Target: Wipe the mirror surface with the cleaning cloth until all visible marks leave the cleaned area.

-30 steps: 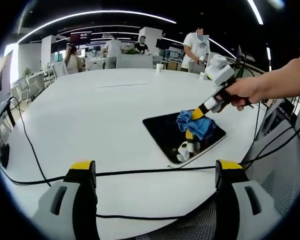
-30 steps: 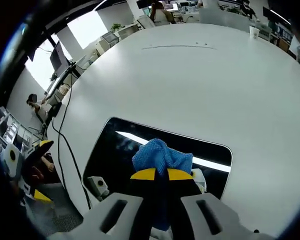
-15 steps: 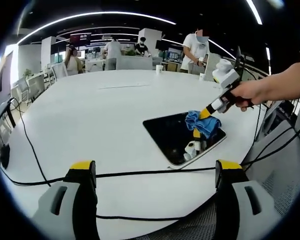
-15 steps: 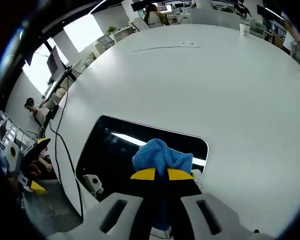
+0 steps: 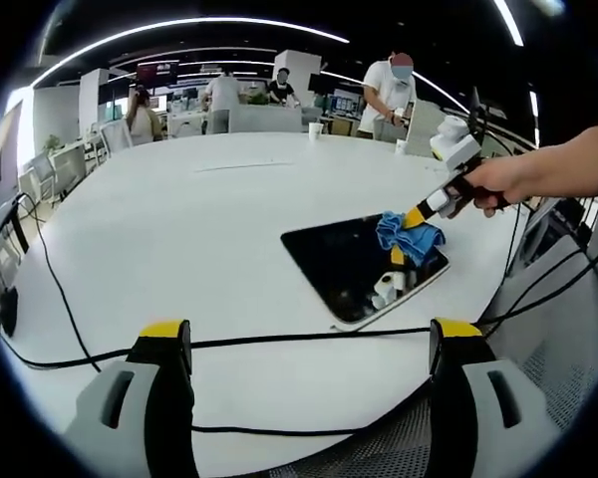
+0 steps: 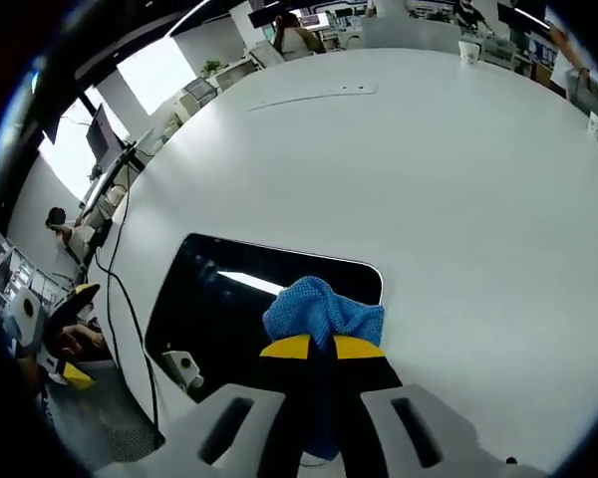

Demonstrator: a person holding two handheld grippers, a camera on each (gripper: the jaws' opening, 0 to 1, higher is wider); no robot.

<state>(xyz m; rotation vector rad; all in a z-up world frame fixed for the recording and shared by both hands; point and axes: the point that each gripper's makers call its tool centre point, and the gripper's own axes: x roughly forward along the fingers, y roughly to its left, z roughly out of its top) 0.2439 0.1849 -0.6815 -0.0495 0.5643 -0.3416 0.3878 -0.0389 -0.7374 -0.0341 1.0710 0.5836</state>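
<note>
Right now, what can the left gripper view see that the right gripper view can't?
Left gripper view: its own open left gripper, a black cable across the table, and the person's hand holding the right gripper. Right gripper view: a bright window beyond the table. Both: the mirror, the blue cloth in the right gripper, and the white table.

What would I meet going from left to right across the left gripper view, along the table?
Black cable → mirror → blue cloth → right gripper → the person's hand.

white table (image 5: 179, 229), office desks (image 5: 70, 159), ceiling lights (image 5: 179, 25)
</note>
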